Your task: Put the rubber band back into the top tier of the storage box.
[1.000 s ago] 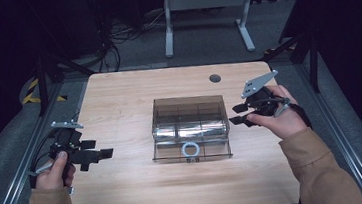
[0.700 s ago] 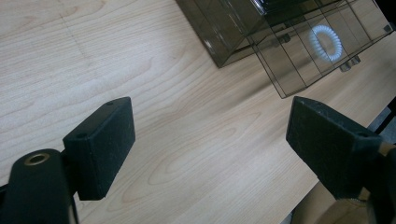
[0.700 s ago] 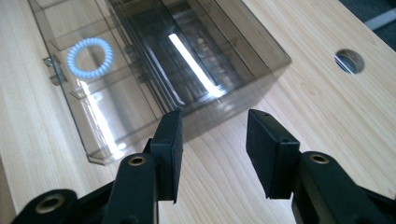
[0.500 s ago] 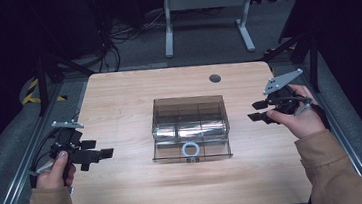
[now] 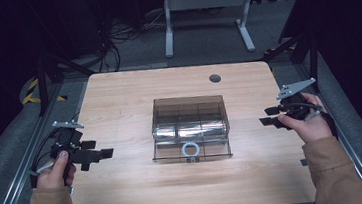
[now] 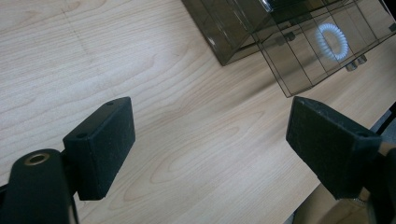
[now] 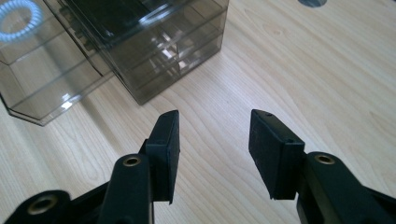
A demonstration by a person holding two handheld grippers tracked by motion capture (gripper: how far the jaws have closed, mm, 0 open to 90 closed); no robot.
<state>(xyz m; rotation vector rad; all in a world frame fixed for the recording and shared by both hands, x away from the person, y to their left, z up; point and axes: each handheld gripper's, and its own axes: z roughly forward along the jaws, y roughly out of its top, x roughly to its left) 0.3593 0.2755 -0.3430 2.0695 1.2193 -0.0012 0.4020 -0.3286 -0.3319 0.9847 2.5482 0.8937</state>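
Note:
A smoky clear plastic drawer box (image 5: pixel 189 117) stands mid-table, its bottom drawer (image 5: pixel 192 150) pulled out toward me. A white coiled ring (image 5: pixel 191 148) lies in that drawer, and the ring (image 6: pixel 332 41) glows pale in the left gripper view too. My left gripper (image 5: pixel 102 153) rests at the table's left edge, jaws wide apart and empty, pointing at the box. My right gripper (image 5: pixel 269 116) hovers at the right edge, clear of the box (image 7: pixel 154 42); its jaws have just been opening and hold nothing.
A dark round grommet hole (image 5: pixel 215 78) sits near the table's far edge. Bare wood (image 5: pixel 119 103) surrounds the box on all sides. Metal frame rails (image 5: pixel 19 163) run along both table sides, and a white stand (image 5: pixel 205 9) is on the floor beyond.
My right hand has drawn away from the box to the right and a little lower, its jaws spreading slightly. The left hand and the box have stayed put.

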